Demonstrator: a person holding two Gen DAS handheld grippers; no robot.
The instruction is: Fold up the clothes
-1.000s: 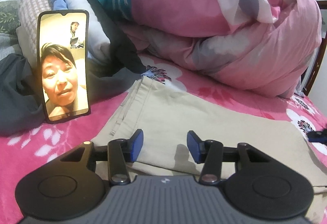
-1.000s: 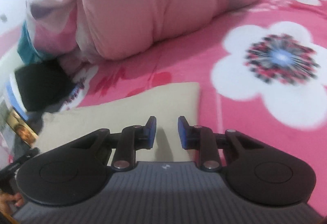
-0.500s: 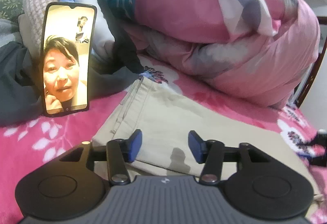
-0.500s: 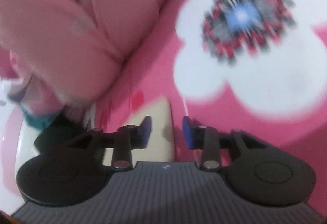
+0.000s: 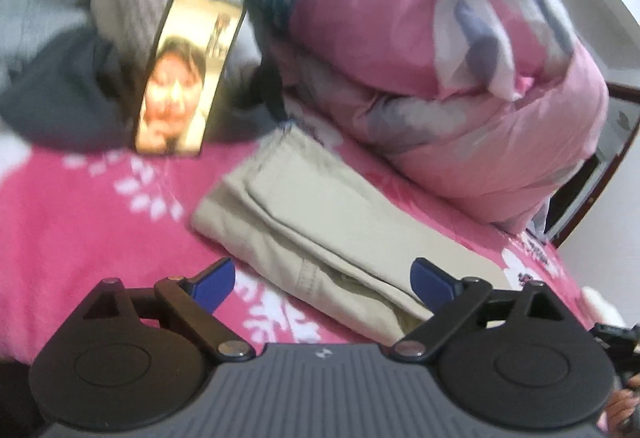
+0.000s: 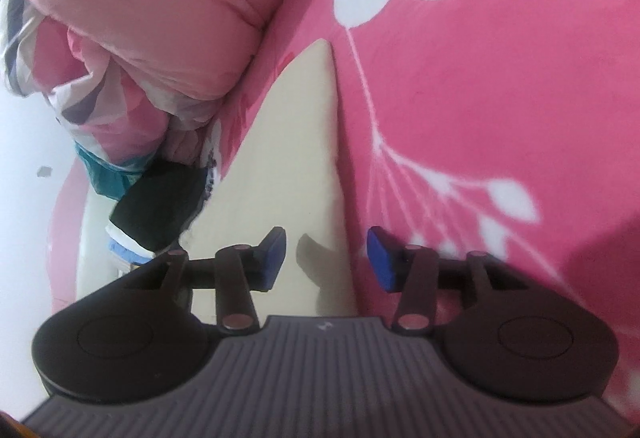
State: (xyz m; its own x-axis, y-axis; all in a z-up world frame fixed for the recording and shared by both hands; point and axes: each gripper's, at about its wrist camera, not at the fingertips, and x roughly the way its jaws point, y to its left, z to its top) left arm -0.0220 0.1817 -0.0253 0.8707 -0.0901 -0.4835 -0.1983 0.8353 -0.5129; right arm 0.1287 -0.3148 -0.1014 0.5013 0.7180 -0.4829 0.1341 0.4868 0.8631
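On the bed: a pink flowered sheet point(image 5: 88, 222) carries everything; a rolled pink quilt point(image 5: 440, 70) is heaped at the far side, with a phone point(image 5: 184, 78) propped against dark clothes beside it.
Trousers: the beige folded trousers point(image 5: 320, 222) lie flat on the sheet just in front of the quilt, apart from both tools.
Long axis: a long narrow strip, waistband end toward the phone, the other end running off to the right in the left view; in the right view its tapered end point(image 6: 316, 86) points away, along the quilt's edge.
Left gripper point(image 5: 324, 280): jaws were half closed a second ago; now opening wide, nothing between the pads.
Right gripper point(image 6: 326, 258): has rolled over; jaws opening, straddling the strip's edge without pressing it.
Meaning: probably this fold has been released and the next grab is being lined up.
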